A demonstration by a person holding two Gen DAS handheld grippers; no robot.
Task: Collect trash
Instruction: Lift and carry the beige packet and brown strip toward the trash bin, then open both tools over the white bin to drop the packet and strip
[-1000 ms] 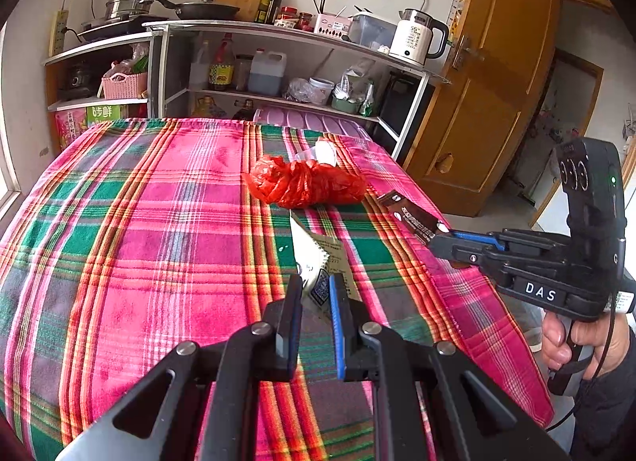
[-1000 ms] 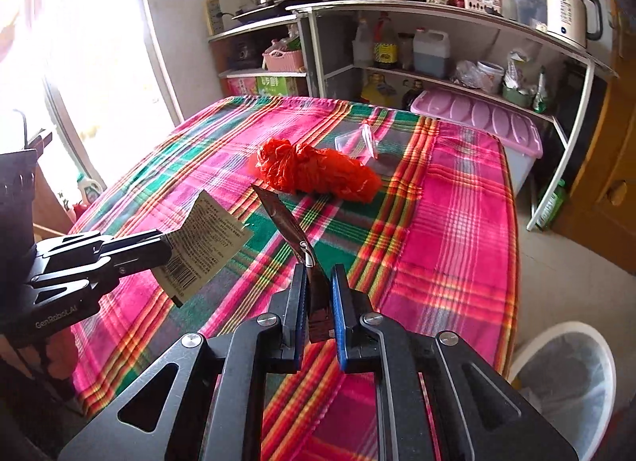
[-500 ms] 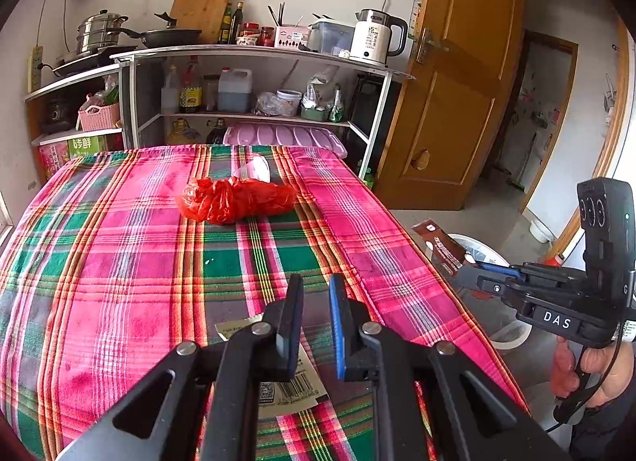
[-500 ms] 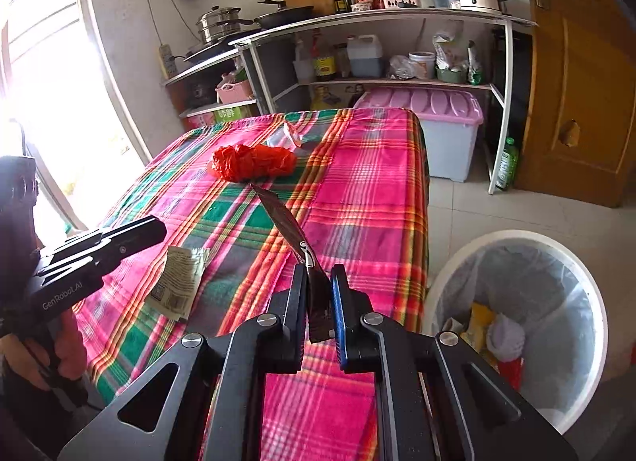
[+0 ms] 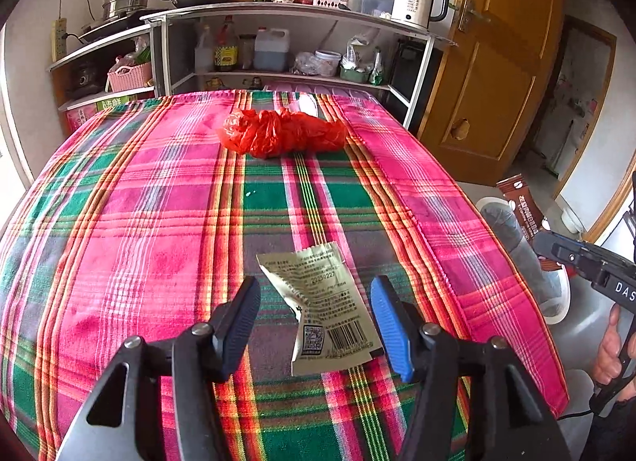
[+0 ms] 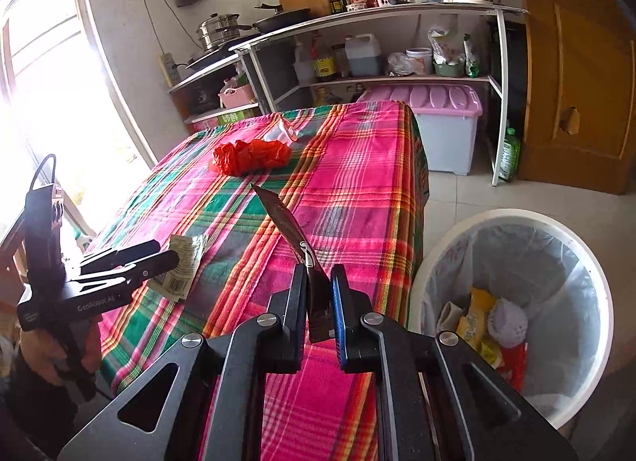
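The left hand-held gripper (image 5: 314, 318) is wide open and holds nothing. Its black finger and blue finger stand far apart, low over the worktop (image 5: 131, 222). A gold packet (image 5: 326, 302) lies flat on the plaid cloth between the two fingers. It has small print, a bar code and a square code. It lies near the front edge of the worktop, and it cannot be told whether the fingers touch it.

The right hand-held gripper (image 6: 319, 302) is closed tight on a brown wrapper (image 6: 294, 234). The wrapper sticks up and forward out of the fingers, tilted to the left. This gripper is off the right side of the worktop, just beside a white bin (image 6: 596, 294). The bin stands on the floor, close to the hanging cloth. It has a clear bag inside, and some yellow, red and pale trash lies at the bottom.

Farther back, a red bag (image 5: 278, 133) lies crumpled in the middle of the worktop, well apart from the packet. Just behind the red bag lies a clear plastic piece (image 6: 284, 131).

Past the worktop stands a shelf (image 5: 286, 12) with a pan, pots, bottles and a white kettle (image 5: 417, 0) on top. A purple-lidded box (image 6: 433, 119) sits on the floor under it. A wooden door (image 5: 497, 75) is on the right.
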